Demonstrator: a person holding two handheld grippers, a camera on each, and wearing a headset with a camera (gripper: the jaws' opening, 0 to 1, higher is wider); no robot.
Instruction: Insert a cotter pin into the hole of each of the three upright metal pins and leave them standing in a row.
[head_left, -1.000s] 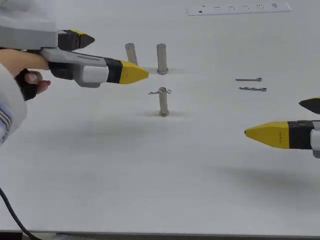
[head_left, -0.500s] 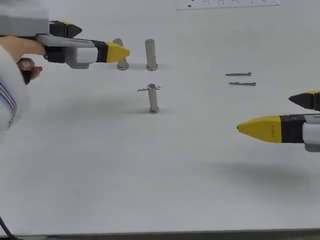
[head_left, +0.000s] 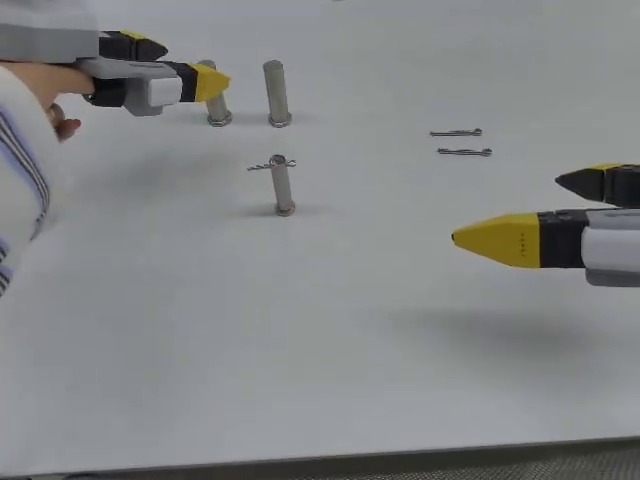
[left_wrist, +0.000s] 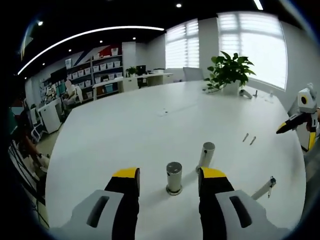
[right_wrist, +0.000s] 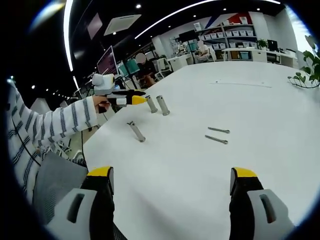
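Nearest the front edge of the bench (head_left: 300, 380), toward its right side, the right tongs (head_left: 506, 210) hover over bare surface, jaws spread wide and empty. Further in, near the middle, the fitted pin (head_left: 283, 190) stands upright with a cotter pin (head_left: 270, 164) already through its cross hole. Off to its right, well apart, the nearer loose cotter pin (head_left: 464, 152) and the farther loose cotter pin (head_left: 455, 132) lie flat and parallel. Toward the far edge stand two more pins, the right bare pin (head_left: 275, 93) and the left bare pin (left_wrist: 174, 177). The left tongs (left_wrist: 170, 174) straddle the left one, jaws partly open with a gap on each side, gripping nothing.

The upright pins look like solid steel: stiff, smooth and round. On their narrow flanged feet they would probably tip at a sideways nudge. The best hold is likely low on the shank, clear of the hole. The cotter pins are thin, light, springy wire lying flush on the bench. They are best pinched at the looped head, leaving the legs free to enter.
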